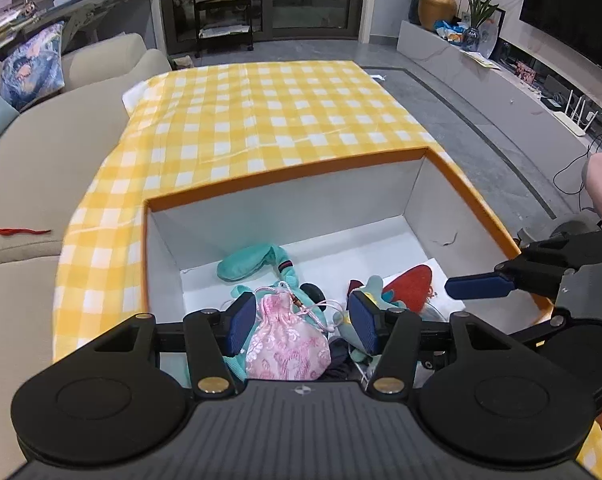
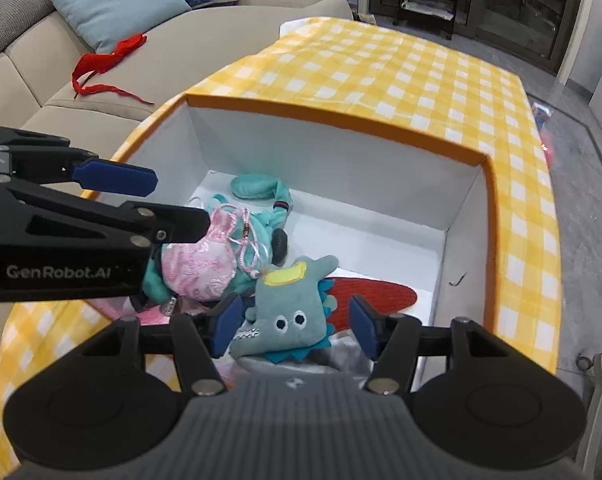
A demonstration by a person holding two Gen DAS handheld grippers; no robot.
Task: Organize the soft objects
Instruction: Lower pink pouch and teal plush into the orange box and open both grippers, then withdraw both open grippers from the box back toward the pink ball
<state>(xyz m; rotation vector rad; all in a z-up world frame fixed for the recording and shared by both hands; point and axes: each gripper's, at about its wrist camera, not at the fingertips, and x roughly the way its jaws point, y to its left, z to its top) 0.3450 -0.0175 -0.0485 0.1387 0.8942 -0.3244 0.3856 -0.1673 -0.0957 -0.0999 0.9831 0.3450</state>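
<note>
The left gripper point(image 1: 303, 326) hangs over the near end of the orange-rimmed box point(image 1: 285, 174), its jaws spread wide either side of a pink drawstring pouch point(image 1: 287, 346) without pressing it. The right gripper point(image 2: 293, 326) is likewise spread wide, its blue pads flanking a teal monster plush point(image 2: 291, 308) that lies face up below it; nothing is gripped by either.

Only the right wrist view shows the plush's eyes, stitched mouth and yellow patch; from the left wrist it is just a teal edge behind one finger. The left view, in turn, shows the right gripper reaching in from the side over the box's far right corner.

Inside the box, the pouch rests on a teal stuffed toy point(image 2: 261, 216) with a striped band, and a red strawberry-shaped piece point(image 2: 375, 296) lies flat on the white floor beside the plush. The box sits on a yellow checked cloth point(image 1: 261, 120). Beyond it stands a beige sofa point(image 2: 181, 40) with a red ribbon point(image 2: 101, 64) and a light blue cushion point(image 2: 113, 4).
</note>
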